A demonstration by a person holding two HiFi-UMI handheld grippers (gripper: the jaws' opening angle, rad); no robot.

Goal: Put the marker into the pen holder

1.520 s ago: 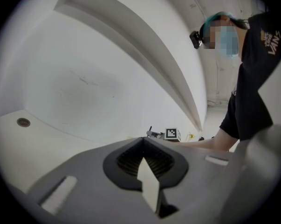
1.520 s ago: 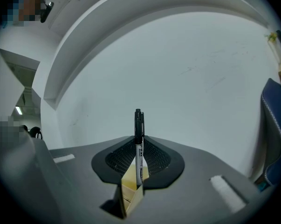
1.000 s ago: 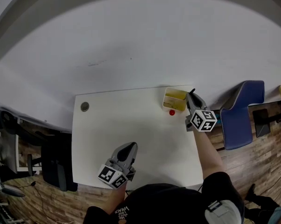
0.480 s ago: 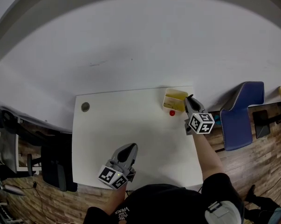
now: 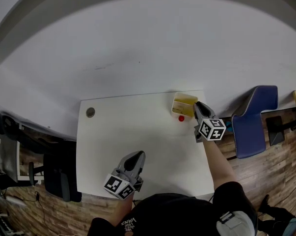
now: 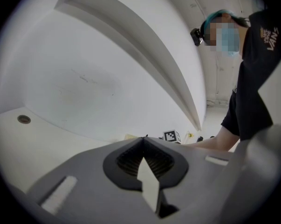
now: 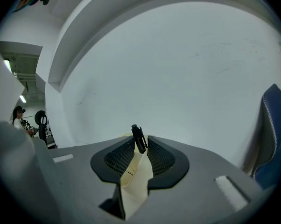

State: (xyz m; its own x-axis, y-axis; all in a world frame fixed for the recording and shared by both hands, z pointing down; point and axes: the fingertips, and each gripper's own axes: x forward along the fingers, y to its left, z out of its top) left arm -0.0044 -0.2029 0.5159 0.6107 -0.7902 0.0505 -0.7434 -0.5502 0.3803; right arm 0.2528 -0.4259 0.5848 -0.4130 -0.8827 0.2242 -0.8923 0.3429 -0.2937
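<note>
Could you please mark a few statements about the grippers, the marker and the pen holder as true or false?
1. The right gripper is shut on a black marker. True.
2. The left gripper is open. False: its jaws are together, with nothing between them.
3. The yellow pen holder stands near the far right corner of the table. True.
4. The marker stands in the pen holder. False: it is clamped in the right gripper's jaws.
5. A small red thing lies on the table by the pen holder. True.
</note>
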